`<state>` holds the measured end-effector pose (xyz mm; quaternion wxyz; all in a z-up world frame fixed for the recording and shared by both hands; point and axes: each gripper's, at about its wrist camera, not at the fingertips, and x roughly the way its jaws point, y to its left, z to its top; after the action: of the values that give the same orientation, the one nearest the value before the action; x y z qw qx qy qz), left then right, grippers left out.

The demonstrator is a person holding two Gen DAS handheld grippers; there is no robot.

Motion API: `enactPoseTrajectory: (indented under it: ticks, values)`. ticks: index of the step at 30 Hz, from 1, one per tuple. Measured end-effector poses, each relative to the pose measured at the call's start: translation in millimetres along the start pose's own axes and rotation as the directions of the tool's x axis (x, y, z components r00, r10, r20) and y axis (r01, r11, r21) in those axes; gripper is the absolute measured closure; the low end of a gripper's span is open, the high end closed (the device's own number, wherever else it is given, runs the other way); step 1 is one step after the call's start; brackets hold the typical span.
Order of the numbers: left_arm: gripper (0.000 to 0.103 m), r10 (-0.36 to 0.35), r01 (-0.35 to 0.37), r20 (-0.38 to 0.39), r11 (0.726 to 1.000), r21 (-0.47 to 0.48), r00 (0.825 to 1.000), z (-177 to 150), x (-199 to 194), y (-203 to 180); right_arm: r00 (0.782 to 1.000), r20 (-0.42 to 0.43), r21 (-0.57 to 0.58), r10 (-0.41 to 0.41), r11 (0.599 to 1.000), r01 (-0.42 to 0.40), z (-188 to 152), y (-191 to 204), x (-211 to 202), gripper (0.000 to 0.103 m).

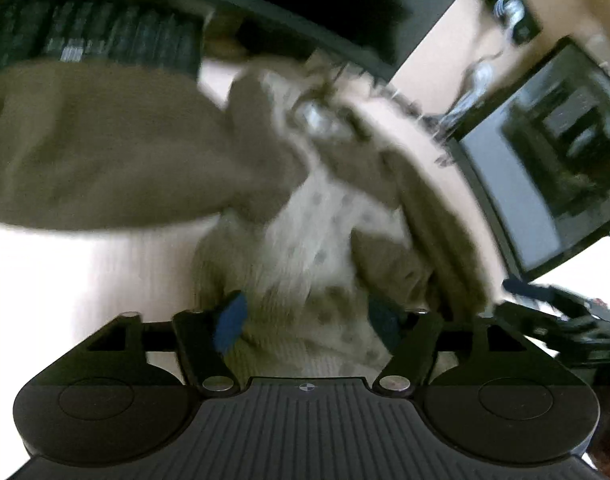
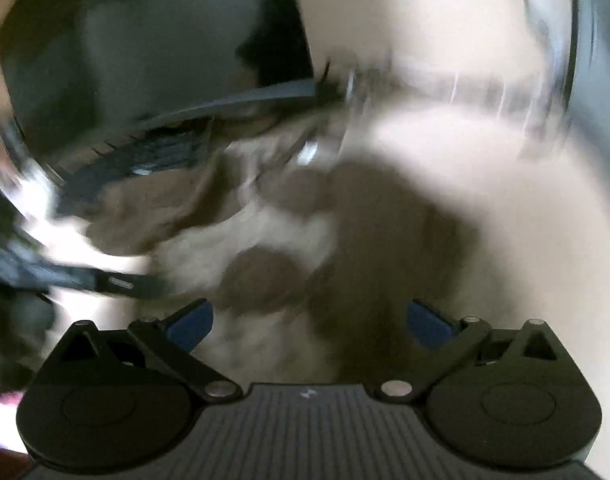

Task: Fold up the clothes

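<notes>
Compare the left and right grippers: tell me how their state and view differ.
The left gripper has knit cloth bunched between its blue pads, and its fingers stand closer together; the right gripper is spread wider, and blur hides whether it touches the cloth. The left view shows a dotted cream panel and a dark screen to its right; the right view is much more smeared. Both are black with blue pads and face the same brown and cream garment.

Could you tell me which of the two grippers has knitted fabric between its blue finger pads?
The left gripper: the spotted cream knit fills the gap between its pads. The right gripper stands wider, with blurred fabric only beyond its pads.
</notes>
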<state>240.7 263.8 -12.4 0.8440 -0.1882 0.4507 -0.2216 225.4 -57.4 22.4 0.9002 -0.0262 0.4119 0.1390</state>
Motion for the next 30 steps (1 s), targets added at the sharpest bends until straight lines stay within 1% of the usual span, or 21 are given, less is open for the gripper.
enactPoseTrajectory:
  ticks: [1,2,3,4,5,6,8,9,10,12,13,16,18,19,20,22,24,27,28,29,30]
  values:
    - [0.023,-0.022,0.021,0.019,1.000,0.019,1.000,4,0,-3,0.996,0.037,-0.074,-0.075,0.994,0.077,6,9,-6,0.000]
    - [0.020,-0.043,0.042,0.033,0.999,0.032,0.999,9,1,-5,0.993,0.028,-0.092,-0.116,0.989,0.118,7,12,1,0.000]
    - [0.019,-0.065,0.063,0.046,0.997,0.045,0.997,13,2,-8,0.989,0.000,-0.092,-0.146,0.985,0.145,6,13,13,0.009]
    - [0.018,-0.087,0.084,0.058,0.995,0.058,0.995,17,3,-11,0.984,-0.028,-0.092,-0.175,0.981,0.172,5,14,25,0.028]
    - [0.018,-0.107,0.103,0.063,0.993,0.065,0.992,21,6,-12,0.978,-0.066,-0.092,-0.196,0.978,0.189,3,16,36,0.039]
    - [0.018,-0.120,0.116,0.058,0.991,0.066,0.991,21,12,-12,0.975,-0.096,-0.091,-0.199,0.977,0.191,1,14,42,0.057]
    - [0.018,-0.131,0.128,0.041,0.989,0.071,0.990,20,24,-15,0.970,-0.146,-0.086,-0.196,0.979,0.184,-4,10,52,0.065]
    - [0.018,-0.138,0.135,0.032,0.988,0.075,0.990,20,29,-16,0.969,-0.149,-0.103,-0.199,0.977,0.185,-2,8,50,0.081]
    - [0.018,-0.145,0.143,0.026,0.987,0.078,0.989,19,31,-16,0.969,-0.143,-0.126,-0.204,0.974,0.186,0,7,45,0.091]
    - [0.017,-0.159,0.157,0.022,0.984,0.078,0.987,18,35,-16,0.962,-0.064,-0.186,-0.266,0.950,0.250,13,3,29,0.091]
    - [0.015,-0.163,0.161,0.025,0.984,0.077,0.986,18,36,-15,0.948,-0.013,-0.207,-0.319,0.928,0.310,24,-6,20,0.092]
    - [0.012,-0.149,0.146,0.042,0.987,0.069,0.988,20,35,-12,0.867,0.131,-0.232,-0.480,0.836,0.498,60,-39,-2,0.092]
    - [0.012,-0.119,0.116,0.052,0.991,0.063,0.991,24,35,-9,0.799,0.185,-0.243,-0.572,0.761,0.601,82,-67,5,0.090]
    - [0.013,-0.104,0.101,0.056,0.993,0.058,0.993,25,36,-8,0.777,0.193,-0.251,-0.598,0.736,0.629,90,-79,13,0.086]
    - [0.013,-0.091,0.088,0.059,0.995,0.052,0.994,27,36,-7,0.770,0.168,-0.260,-0.616,0.726,0.637,99,-92,27,0.083]
    - [0.013,-0.065,0.062,0.066,0.997,0.049,0.996,29,34,-8,0.767,0.091,-0.262,-0.635,0.728,0.634,106,-111,53,0.070]
    - [0.012,-0.016,0.010,0.083,0.998,0.070,0.996,31,31,-12,0.764,0.016,-0.262,-0.645,0.735,0.626,107,-126,77,0.064]
    - [0.008,0.074,-0.087,0.128,0.991,0.099,0.989,34,25,-14,0.745,0.046,-0.257,-0.666,0.712,0.653,102,-128,81,0.064]
    - [0.008,0.107,-0.122,0.144,0.987,0.101,0.984,35,24,-12,0.761,0.073,-0.228,-0.645,0.732,0.642,101,-126,74,0.064]
    - [0.008,0.139,-0.156,0.159,0.982,0.102,0.977,37,22,-9,0.789,0.094,-0.197,-0.607,0.765,0.613,103,-123,66,0.064]
    - [0.008,0.165,-0.184,0.169,0.978,0.099,0.972,38,20,-6,0.832,0.101,-0.167,-0.546,0.815,0.555,103,-119,58,0.064]
